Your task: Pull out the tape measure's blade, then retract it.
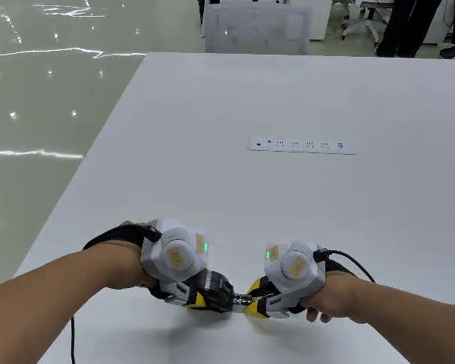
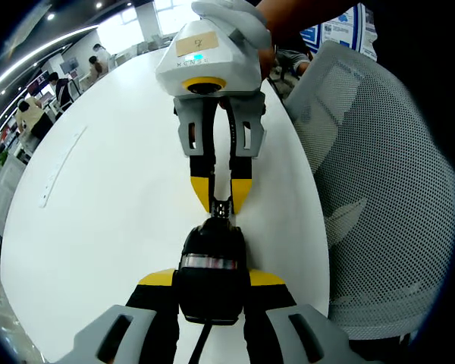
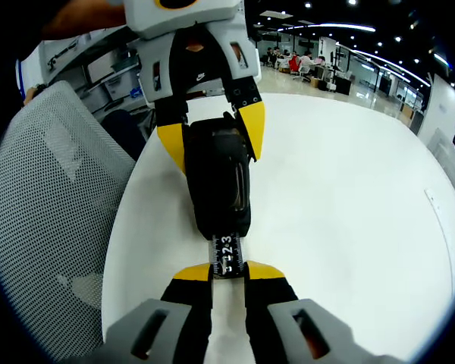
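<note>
While jaws hold the tape measure (image 1: pixel 214 290) — white table (image 1: pixel 288 98) borders glossy floor (image 1: pixel 53 91).

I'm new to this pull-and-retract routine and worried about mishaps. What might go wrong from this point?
1. The right gripper pinches only the very end of the blade; if it slips, the blade may snap back into the tape measure.
2. The left gripper holds the tape measure close to the edge of the table, beside a mesh chair; a loosened grip might send it off the table.
</note>
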`<state>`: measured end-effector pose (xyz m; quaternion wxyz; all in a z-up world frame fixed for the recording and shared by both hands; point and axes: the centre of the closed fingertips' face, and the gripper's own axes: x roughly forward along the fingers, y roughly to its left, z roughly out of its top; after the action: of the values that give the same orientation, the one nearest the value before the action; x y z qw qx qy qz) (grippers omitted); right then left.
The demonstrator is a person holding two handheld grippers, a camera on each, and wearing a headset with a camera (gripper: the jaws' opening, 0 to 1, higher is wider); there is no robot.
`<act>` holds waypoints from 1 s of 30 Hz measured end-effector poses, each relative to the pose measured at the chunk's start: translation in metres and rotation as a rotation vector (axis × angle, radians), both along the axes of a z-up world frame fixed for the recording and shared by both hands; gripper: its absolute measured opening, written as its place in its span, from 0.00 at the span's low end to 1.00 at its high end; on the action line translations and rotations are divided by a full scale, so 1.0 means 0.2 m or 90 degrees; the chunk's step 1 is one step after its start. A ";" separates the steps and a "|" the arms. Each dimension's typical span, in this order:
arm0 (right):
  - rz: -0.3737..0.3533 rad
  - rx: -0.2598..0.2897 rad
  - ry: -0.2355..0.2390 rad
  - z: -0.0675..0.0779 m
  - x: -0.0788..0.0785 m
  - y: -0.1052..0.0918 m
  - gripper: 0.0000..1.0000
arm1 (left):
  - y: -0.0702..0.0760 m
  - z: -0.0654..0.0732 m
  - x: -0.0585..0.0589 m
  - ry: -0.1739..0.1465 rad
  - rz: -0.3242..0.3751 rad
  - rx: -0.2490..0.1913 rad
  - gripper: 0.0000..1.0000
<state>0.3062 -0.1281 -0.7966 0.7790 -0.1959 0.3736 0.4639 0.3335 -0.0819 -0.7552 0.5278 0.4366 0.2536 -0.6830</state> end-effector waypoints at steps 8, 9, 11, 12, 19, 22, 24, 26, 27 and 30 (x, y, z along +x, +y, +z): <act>-0.018 0.008 0.003 0.00 0.01 0.03 0.16 | 0.00 0.00 0.00 0.000 -0.001 0.001 0.29; 0.013 -0.023 -0.036 0.00 0.03 0.02 0.15 | 0.00 0.00 0.00 0.000 -0.002 0.001 0.29; 0.003 -0.010 -0.019 0.00 0.02 0.02 0.14 | 0.00 0.00 0.00 0.000 0.000 0.001 0.29; 0.011 -0.012 -0.025 0.00 0.02 0.01 0.14 | 0.00 0.00 0.00 0.000 0.000 -0.001 0.29; 0.003 0.003 -0.025 0.02 0.01 0.01 0.13 | 0.01 0.01 0.00 -0.002 -0.003 0.001 0.29; -0.013 0.010 -0.025 0.01 0.01 -0.01 0.13 | 0.01 0.01 0.00 0.002 0.003 -0.004 0.29; -0.018 0.011 -0.023 0.01 0.00 -0.02 0.13 | 0.01 0.01 0.00 0.002 0.002 -0.004 0.29; -0.017 0.005 -0.023 0.00 -0.01 -0.03 0.13 | 0.01 0.00 0.00 -0.001 -0.002 -0.001 0.29; -0.017 0.003 -0.023 0.00 -0.01 -0.04 0.13 | 0.01 0.00 0.00 -0.001 -0.002 -0.001 0.29; -0.017 0.000 -0.024 0.00 -0.02 -0.06 0.13 | 0.01 0.00 0.00 0.000 0.002 -0.001 0.29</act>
<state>0.3027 -0.1402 -0.7957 0.7920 -0.2001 0.3613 0.4495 0.3332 -0.0799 -0.7545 0.5290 0.4359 0.2537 -0.6824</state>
